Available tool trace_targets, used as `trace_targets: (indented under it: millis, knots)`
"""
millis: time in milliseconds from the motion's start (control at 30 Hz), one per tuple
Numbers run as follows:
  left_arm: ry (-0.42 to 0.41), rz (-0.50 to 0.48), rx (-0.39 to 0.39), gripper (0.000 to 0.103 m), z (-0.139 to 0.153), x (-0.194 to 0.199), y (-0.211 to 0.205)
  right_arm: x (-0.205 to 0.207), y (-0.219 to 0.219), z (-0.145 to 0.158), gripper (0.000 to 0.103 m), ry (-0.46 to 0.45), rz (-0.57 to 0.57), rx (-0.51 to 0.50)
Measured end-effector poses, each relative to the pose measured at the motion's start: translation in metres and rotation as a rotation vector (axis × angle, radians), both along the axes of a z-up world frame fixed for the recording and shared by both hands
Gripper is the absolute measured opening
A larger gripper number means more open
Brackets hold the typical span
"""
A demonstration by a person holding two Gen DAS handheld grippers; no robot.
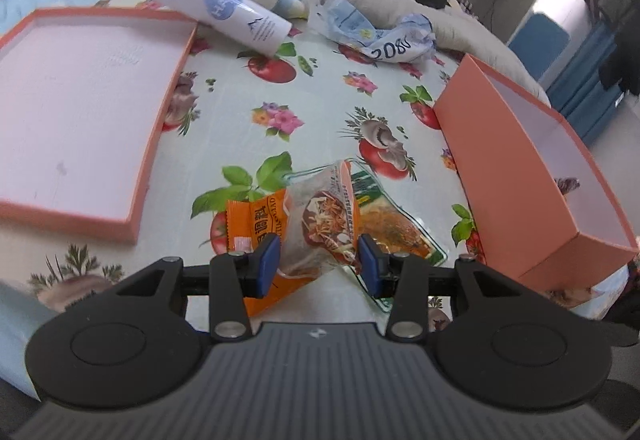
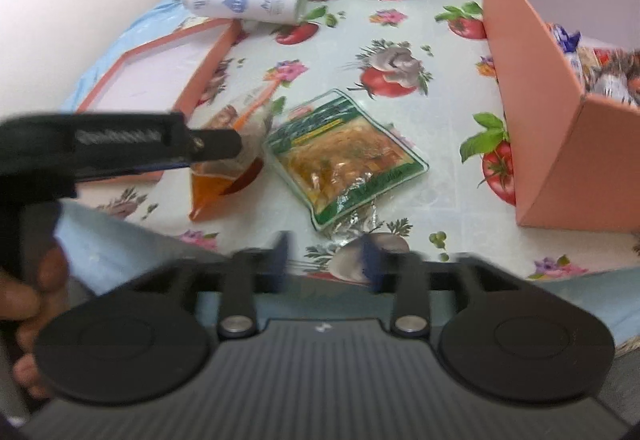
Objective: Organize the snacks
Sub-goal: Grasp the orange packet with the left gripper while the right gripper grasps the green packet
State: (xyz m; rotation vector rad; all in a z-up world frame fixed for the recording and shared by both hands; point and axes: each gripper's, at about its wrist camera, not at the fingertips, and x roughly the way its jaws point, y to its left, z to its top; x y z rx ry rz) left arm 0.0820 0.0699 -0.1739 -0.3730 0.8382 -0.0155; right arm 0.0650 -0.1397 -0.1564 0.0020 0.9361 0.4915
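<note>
The left gripper pinches a crinkly orange-and-clear snack packet between its blue pads, holding it above the vegetable-print plastic tablecloth. Just beyond that packet, flat on the cloth, lies a green-edged clear pouch of yellowish food; it sits ahead of the right gripper, whose blurred blue fingers stand spread with nothing between them, apart from the pouch. To the right stands a deep salmon-pink cardboard box with wrapped snacks inside. To the left rests its shallow pink lid, white inside. A white bottle lies near the lid's far corner
</note>
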Motion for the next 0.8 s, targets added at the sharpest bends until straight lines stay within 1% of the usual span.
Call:
trace_targets:
  millis: [67,133,200,300,433,567,633,700,733,767,800]
  knots:
    - [-0.014,0.017,-0.019,0.048,-0.001,-0.004,0.005,-0.001,0.002,0.007,0.080,-0.039,0.050,-0.039]
    - [-0.023,0.032,-0.032,0.048,-0.001,-0.007,0.010,0.004,0.006,0.011,0.081,-0.083,0.092,-0.084]
    - [-0.027,0.044,-0.043,0.048,0.000,-0.009,0.015,0.015,0.010,0.010,0.081,-0.100,0.111,-0.113]
    - [-0.029,0.052,-0.040,0.048,0.000,-0.013,0.019,0.036,0.018,0.003,0.081,-0.099,0.135,-0.145]
    - [-0.023,0.064,-0.056,0.048,-0.003,-0.019,0.024,0.061,0.025,-0.006,0.081,-0.094,0.116,-0.136]
    - [-0.024,0.074,-0.059,0.048,-0.001,-0.021,0.024,0.082,0.031,-0.024,0.081,-0.022,0.142,-0.138]
    - [-0.025,0.078,-0.062,0.048,-0.002,-0.022,0.024,0.088,0.033,-0.032,0.081,-0.001,0.152,-0.148]
    - [-0.023,0.084,-0.071,0.048,-0.003,-0.022,0.025,0.090,0.037,-0.038,0.087,-0.010,0.170,-0.166]
    - [-0.022,0.086,-0.073,0.048,-0.002,-0.023,0.025,0.090,0.040,-0.041,0.087,-0.011,0.188,-0.194]
    - [-0.021,0.085,-0.070,0.048,-0.002,-0.022,0.026,0.088,0.043,-0.043,0.090,-0.022,0.209,-0.223]
    - [-0.018,0.083,-0.068,0.048,-0.001,-0.022,0.025,0.087,0.043,-0.043,0.091,-0.036,0.219,-0.225]
